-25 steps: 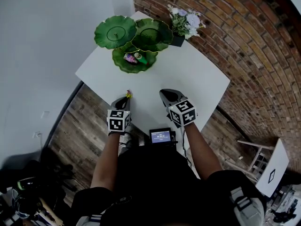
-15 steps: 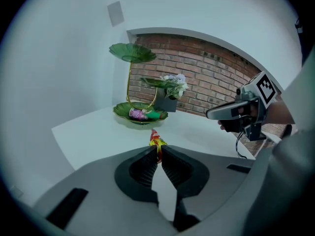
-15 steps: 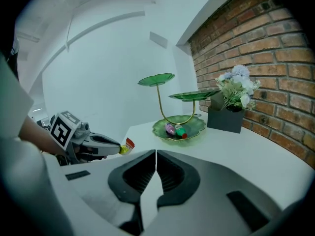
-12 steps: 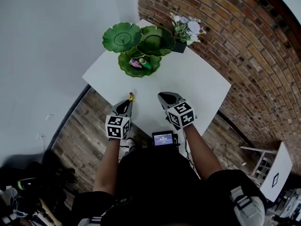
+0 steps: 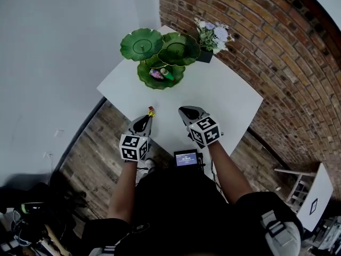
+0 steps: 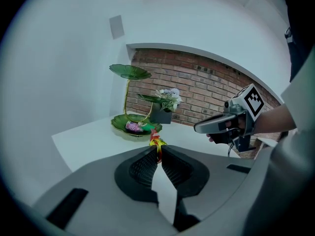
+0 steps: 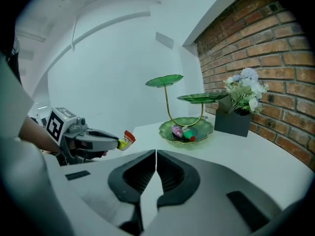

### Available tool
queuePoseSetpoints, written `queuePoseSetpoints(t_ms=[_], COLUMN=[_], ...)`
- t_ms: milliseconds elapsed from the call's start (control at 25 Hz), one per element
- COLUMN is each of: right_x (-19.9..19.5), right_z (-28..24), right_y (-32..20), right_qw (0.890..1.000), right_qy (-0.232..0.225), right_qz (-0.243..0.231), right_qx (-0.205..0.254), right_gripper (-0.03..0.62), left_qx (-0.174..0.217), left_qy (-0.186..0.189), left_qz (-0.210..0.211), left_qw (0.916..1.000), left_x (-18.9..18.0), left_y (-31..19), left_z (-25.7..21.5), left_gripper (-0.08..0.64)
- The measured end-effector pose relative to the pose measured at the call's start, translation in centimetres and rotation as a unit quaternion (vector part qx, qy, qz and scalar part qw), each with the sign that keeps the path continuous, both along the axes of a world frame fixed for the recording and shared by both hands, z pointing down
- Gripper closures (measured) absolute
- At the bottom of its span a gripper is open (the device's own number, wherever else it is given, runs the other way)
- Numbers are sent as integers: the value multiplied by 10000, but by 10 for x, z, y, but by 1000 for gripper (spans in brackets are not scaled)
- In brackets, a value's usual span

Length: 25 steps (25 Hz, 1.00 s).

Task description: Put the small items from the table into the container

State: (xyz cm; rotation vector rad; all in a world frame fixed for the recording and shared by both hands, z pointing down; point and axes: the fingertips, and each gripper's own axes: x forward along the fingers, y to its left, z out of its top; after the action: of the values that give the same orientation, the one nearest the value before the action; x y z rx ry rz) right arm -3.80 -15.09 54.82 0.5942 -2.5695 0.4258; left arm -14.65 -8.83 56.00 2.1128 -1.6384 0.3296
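My left gripper [image 5: 148,116] is shut on a small yellow and red wrapped item [image 5: 151,111], held above the near left edge of the white table [image 5: 224,89]. The same item [image 6: 156,141] sticks out past the left jaws, and the item [image 7: 125,139] also shows at that gripper's tip in the right gripper view. The right gripper [image 5: 185,112] is shut and holds nothing, hovering over the table's near edge. The container is a three-tier stand of green leaf-shaped dishes [image 5: 161,74]. Its lowest dish [image 7: 187,130] holds a purple item [image 7: 176,131] and a green and red one [image 7: 188,136].
A dark pot of pale flowers [image 5: 211,37] stands at the table's far corner against the brick wall [image 5: 277,52]. A small screen [image 5: 185,157] sits at the person's chest. Wooden floor [image 5: 101,143] lies left of the table.
The left gripper has lifted the wrapped item up off the table's near edge. The right gripper has stayed shut and has hardly shifted.
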Motion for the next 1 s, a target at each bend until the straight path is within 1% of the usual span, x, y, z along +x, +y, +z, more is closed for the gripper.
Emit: queuePoseSetpoints(t_ms=[360, 1000], right_x=[2, -6], right_z=[4, 7], right_y=[-10, -58], right_qw=[10000, 9999], right_qy=[21, -1], right_qz=[27, 142], right_qx=[-29, -6], right_gripper=[571, 571], left_qx=[-20, -152], left_qy=[-13, -147], left_qz=[101, 149], left_qw=[9999, 9997], left_x=[3, -3], left_y=[-16, -62], left_z=[1, 12], left_gripper=[525, 525])
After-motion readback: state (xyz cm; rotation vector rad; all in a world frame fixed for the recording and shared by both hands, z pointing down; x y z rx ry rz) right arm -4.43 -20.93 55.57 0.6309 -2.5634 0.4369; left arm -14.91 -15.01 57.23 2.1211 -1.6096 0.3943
